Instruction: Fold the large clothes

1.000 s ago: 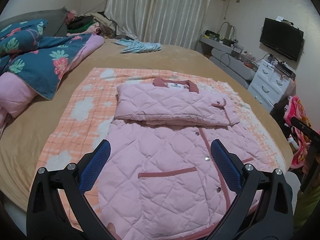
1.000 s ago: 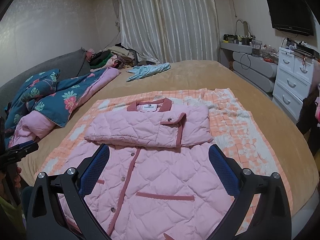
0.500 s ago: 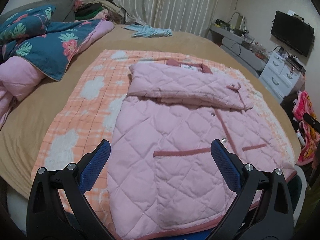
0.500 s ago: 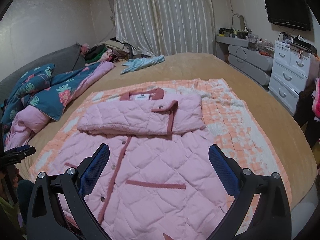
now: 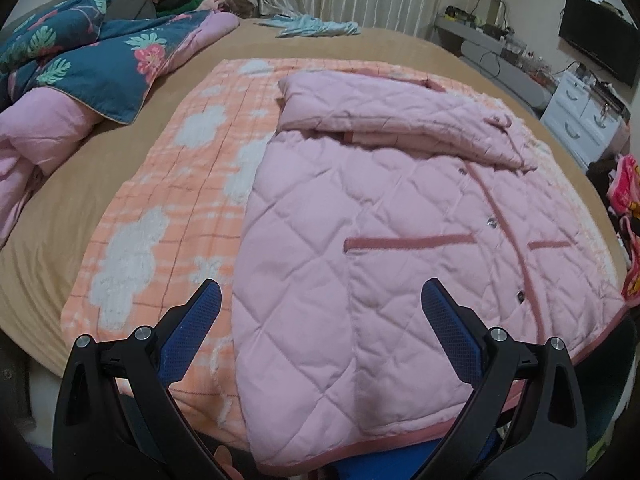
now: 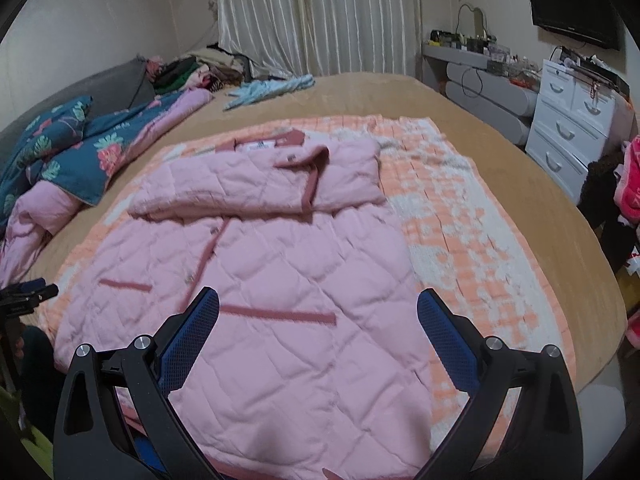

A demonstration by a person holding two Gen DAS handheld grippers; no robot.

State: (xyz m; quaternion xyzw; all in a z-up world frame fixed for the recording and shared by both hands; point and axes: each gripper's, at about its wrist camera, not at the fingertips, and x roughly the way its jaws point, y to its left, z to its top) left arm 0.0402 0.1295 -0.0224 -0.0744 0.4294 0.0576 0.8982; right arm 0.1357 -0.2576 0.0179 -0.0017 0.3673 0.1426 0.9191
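Observation:
A pink quilted jacket [image 5: 360, 216] lies front up on an orange and white checked blanket [image 5: 168, 208] on the bed. Its sleeves are folded across the chest near the collar. My left gripper [image 5: 320, 300] is open and empty, low over the jacket's lower left hem corner. My right gripper [image 6: 318, 308] is open and empty, over the jacket [image 6: 280, 260] at its lower right part, above a dark pink pocket trim [image 6: 276, 314]. The near hem hangs at the bed's front edge.
A blue floral quilt [image 5: 92, 60] with pink lining is piled at the left. A light blue garment [image 5: 312, 26] lies at the far side of the tan bed [image 6: 500, 148]. White drawers [image 6: 572, 128] and a TV [image 6: 572, 4] stand at the right.
Both grippers have moved down and closer to the jacket's near hem. Both stay open. The jacket has not moved.

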